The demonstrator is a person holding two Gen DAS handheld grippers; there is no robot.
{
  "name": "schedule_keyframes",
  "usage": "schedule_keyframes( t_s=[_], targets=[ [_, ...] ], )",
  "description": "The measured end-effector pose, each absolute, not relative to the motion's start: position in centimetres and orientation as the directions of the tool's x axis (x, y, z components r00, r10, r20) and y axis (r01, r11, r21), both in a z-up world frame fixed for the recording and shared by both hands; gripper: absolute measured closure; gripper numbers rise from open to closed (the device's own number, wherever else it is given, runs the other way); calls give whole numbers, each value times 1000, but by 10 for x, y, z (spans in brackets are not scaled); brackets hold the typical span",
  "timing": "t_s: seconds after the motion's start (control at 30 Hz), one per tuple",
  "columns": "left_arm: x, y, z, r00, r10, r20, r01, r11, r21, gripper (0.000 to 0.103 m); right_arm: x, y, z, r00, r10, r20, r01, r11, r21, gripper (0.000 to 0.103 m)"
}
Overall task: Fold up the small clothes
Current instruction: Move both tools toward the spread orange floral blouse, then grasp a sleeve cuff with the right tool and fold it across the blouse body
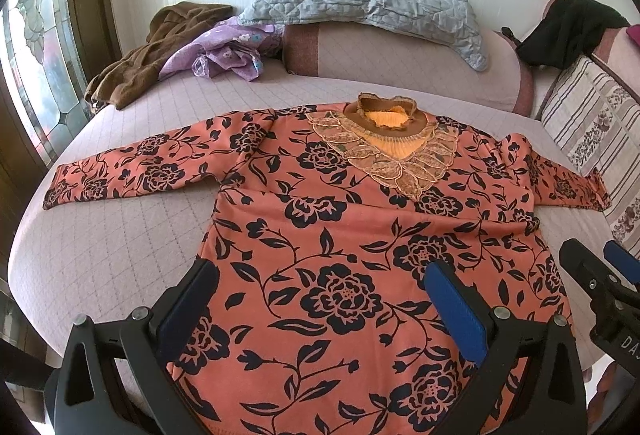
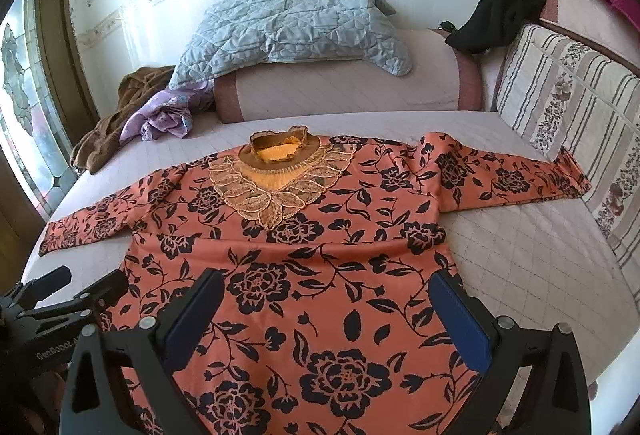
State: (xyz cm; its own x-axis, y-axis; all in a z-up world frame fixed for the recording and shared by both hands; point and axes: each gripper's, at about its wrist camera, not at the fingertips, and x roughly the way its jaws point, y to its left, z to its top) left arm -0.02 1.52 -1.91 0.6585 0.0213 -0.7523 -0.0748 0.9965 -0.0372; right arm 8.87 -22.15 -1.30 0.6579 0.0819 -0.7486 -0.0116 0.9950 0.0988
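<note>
An orange top with a black flower print (image 1: pixel 340 227) lies flat and face up on the bed, sleeves spread to both sides, lace collar (image 1: pixel 386 143) at the far end. It also shows in the right wrist view (image 2: pixel 304 259). My left gripper (image 1: pixel 320 283) is open and empty, hovering over the lower left part of the top near its hem. My right gripper (image 2: pixel 328 299) is open and empty over the lower right part. The right gripper shows at the right edge of the left wrist view (image 1: pixel 600 275); the left gripper shows at the left edge of the right wrist view (image 2: pixel 76 289).
The bed has a pale quilted cover (image 1: pixel 120 235). At the far end lie a bolster (image 2: pixel 340 91) with a grey quilted pad (image 2: pixel 288 27), a brown garment (image 1: pixel 152 51) and a purple one (image 1: pixel 224 51). A striped cushion (image 2: pixel 572 115) and black clothing (image 2: pixel 516 3) are at the right.
</note>
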Motion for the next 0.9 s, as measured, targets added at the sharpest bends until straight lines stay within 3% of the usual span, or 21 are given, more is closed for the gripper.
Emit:
schedule_keyframes(
  t_s=[0.2,0.37,0.47,0.53,0.67,0.9],
  targets=[
    [4,24,-36,632,21,-775,-83,996,-41,0,96,-229,-23,631,139,-763,-23,987,161,0],
    [12,49,-72,555,51,-830,-124,992,-22,0,113,-305,-45,635,308,-708,58,895,442,0],
    [16,63,-89,521,79,-850,-157,988,-5,0,134,-386,-69,671,311,-673,209,791,575,0],
    [18,71,-95,510,85,-856,-176,984,-7,0,151,-456,-94,692,294,-659,347,665,662,2],
    [22,79,-104,504,96,-859,-194,981,-4,0,180,-575,-137,727,203,-656,546,410,731,16],
    [31,87,-117,484,114,-868,-210,978,11,0,246,-653,-150,701,100,-706,656,297,694,21]
  ],
)
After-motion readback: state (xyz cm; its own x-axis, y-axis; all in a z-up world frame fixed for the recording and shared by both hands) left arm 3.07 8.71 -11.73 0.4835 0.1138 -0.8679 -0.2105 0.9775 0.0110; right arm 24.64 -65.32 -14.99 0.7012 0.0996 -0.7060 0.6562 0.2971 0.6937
